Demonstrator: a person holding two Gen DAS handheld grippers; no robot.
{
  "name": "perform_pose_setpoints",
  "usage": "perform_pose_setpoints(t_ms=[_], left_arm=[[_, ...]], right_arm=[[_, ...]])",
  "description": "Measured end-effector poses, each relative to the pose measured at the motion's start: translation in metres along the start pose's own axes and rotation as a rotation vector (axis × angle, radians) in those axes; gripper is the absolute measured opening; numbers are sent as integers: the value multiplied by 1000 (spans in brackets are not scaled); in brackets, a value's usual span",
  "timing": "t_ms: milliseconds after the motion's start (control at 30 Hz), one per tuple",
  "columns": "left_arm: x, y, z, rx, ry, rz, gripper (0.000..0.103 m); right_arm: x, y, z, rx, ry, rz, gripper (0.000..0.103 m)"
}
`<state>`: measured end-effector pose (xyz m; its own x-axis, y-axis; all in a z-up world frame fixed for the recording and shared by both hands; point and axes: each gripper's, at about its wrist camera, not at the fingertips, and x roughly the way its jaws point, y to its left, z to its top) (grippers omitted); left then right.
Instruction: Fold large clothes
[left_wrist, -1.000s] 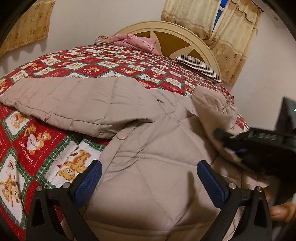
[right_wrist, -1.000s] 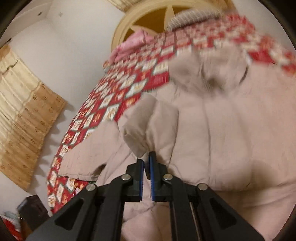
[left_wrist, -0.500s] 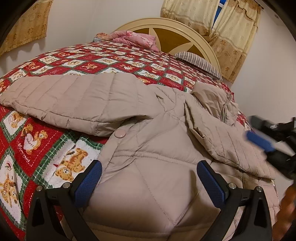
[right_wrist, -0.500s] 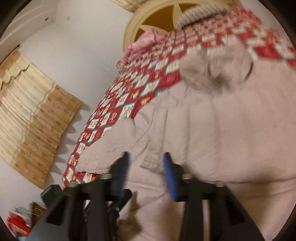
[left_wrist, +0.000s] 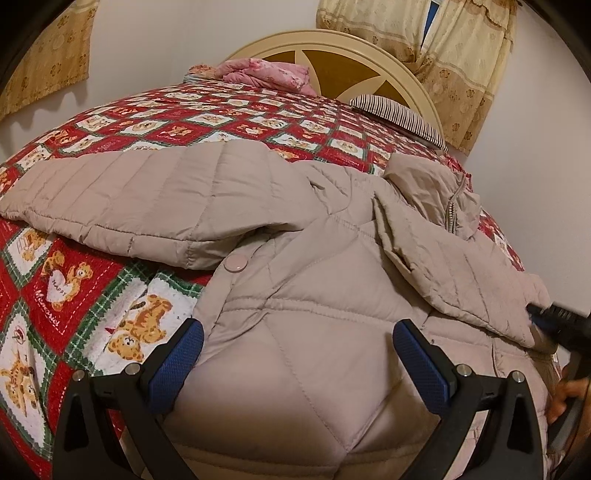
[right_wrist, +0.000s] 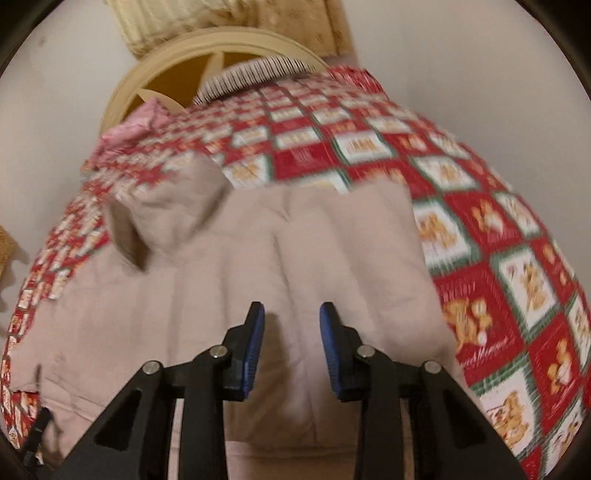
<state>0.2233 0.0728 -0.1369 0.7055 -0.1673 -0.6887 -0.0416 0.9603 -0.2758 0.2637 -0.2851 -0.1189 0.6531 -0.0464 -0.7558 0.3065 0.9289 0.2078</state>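
Note:
A large beige quilted puffer jacket (left_wrist: 314, 295) lies spread on the bed. One sleeve (left_wrist: 122, 199) stretches out to the left. The other sleeve (left_wrist: 454, 273) is folded across the body on the right. The hood (left_wrist: 432, 184) lies at the far end. My left gripper (left_wrist: 295, 347) is open and empty, low over the jacket's hem. My right gripper (right_wrist: 291, 332) is open and empty over the jacket (right_wrist: 240, 277); it also shows at the right edge of the left wrist view (left_wrist: 557, 325). The right wrist view is blurred.
The bed carries a red patchwork quilt (left_wrist: 92, 295) with teddy bear squares. A pink bundle (left_wrist: 262, 74), a striped pillow (left_wrist: 399, 114) and a cream headboard (left_wrist: 332, 48) are at the far end. Curtains (left_wrist: 469, 55) hang behind. A wall is close on the right.
My right gripper opened and let go of the right sleeve, which now lies folded across the jacket's body. It then swung to the right. My left gripper stayed open over the hem.

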Motion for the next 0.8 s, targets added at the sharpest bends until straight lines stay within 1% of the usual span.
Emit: perform_pose_setpoints(t_ms=[33,100,200,267,367,433,500,567,600,700,767,800], left_arm=[[0,0,0,2,1,2,102],[0,-1,0,5,2,4,102],[0,-4,0,23,15,9,102],[-3,-9,1,55,26,15,102],[-15,-24,9,119,5,5,102],[-22,-40,20,162,-16,30,102],[-23,-55,34,192,-27,42,102],[-13,-70,50,206,-42,79,102],[-3,-78,59,212,-43,128,102],[31,-90,64,242,-19,219,102],[61,-93,57,281,38,300,102],[74,-92,51,293,76,325,102]], right_arm=[[2,-7,-4,2,4,2,32],[9,-6,-16,-18,-20,0,33],[10,-3,-21,-54,-31,-30,33],[7,-3,-23,-65,-28,-32,34],[6,-9,-27,-52,-33,-2,36],[6,-14,-27,-38,-39,22,37],[5,-14,-28,-36,-44,26,37],[4,-12,-29,-40,-48,26,38],[5,-12,-29,-42,-49,26,39],[5,-11,-30,-47,-55,27,41],[5,-10,-30,-52,-57,25,42],[5,-9,-30,-55,-57,24,43]])
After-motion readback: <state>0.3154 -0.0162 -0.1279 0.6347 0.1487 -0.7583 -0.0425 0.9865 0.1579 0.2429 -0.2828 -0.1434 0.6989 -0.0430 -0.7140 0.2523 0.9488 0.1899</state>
